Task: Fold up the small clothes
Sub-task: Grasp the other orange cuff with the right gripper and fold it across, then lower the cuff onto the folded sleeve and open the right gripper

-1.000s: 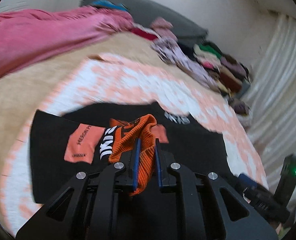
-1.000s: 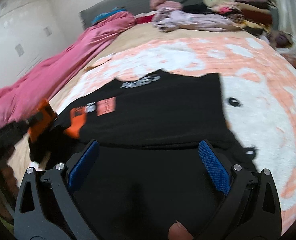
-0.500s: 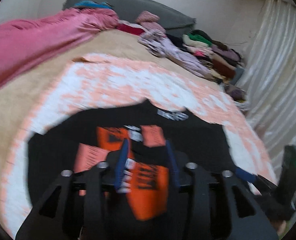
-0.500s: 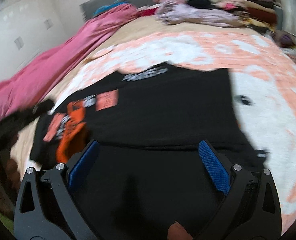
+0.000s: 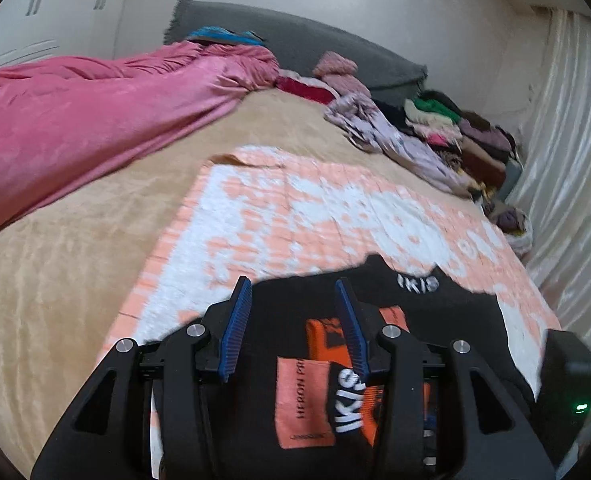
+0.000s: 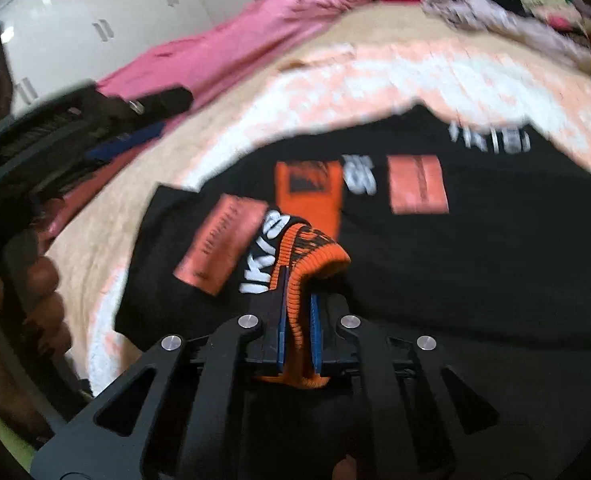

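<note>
Orange cuff [image 6: 313, 258] pinched between right fingers [image 6: 280, 312], left fingers [image 5: 237, 330] apart

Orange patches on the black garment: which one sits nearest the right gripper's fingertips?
The pale orange patch, tilted, just left of the right gripper. The brighter orange patch and square patch lie farther off.

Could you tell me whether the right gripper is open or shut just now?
Shut: the right gripper has its blue pads pressed on the orange ribbed cuff.
</note>
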A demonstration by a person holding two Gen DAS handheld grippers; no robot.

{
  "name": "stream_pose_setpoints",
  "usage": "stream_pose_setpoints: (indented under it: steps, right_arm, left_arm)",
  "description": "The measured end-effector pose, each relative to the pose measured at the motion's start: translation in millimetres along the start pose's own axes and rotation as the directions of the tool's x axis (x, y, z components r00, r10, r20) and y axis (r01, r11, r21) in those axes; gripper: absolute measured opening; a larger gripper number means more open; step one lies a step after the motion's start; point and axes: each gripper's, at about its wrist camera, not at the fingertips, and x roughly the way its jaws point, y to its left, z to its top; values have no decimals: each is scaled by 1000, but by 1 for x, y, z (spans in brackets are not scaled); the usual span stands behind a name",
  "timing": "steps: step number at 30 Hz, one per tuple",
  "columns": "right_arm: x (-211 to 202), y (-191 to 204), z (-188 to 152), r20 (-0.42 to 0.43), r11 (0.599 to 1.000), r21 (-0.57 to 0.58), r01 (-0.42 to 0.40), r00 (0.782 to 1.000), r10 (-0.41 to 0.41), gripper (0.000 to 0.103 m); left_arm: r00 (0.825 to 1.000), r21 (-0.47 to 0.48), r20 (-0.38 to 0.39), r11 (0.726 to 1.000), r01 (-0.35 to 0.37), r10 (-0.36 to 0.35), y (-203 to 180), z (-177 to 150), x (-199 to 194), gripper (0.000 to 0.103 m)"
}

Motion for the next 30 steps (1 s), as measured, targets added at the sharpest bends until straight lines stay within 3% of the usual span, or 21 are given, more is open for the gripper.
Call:
stream_pose_setpoints:
  steps: [5,8,13,18,23,30]
  right_arm:
    - [-26,1,35,79,998,-62,-1,997,6,4]
    - [-47,-14,51,133,996,-78,49,990,-38,4]
    - [-78,-67,57,167,985,-31,167,973,-160,4]
    - [-92,-124,50,153,953,18,303,941,-302,4]
    - [-82,-164,30,88,933,66,354,929,-359,4]
    - [-68,-174,10,48,919,79,387,919,-392,5]
  left_arm:
    - [1000,-57,22,998,-14,15,23,7,-6,43]
    - [999,-70,27,997,-24,26,29,8,-7,42]
    - [1000,-54,18,998,-23,24,23,6,-2,42]
    - [1000,-34,-7,999,-9,9,11,-2,10,42]
    - [998,49,-57,999,4,-2,-19,-16,32,42]
    - [993,222,-118,974,38,-12,-71,-45,57,42]
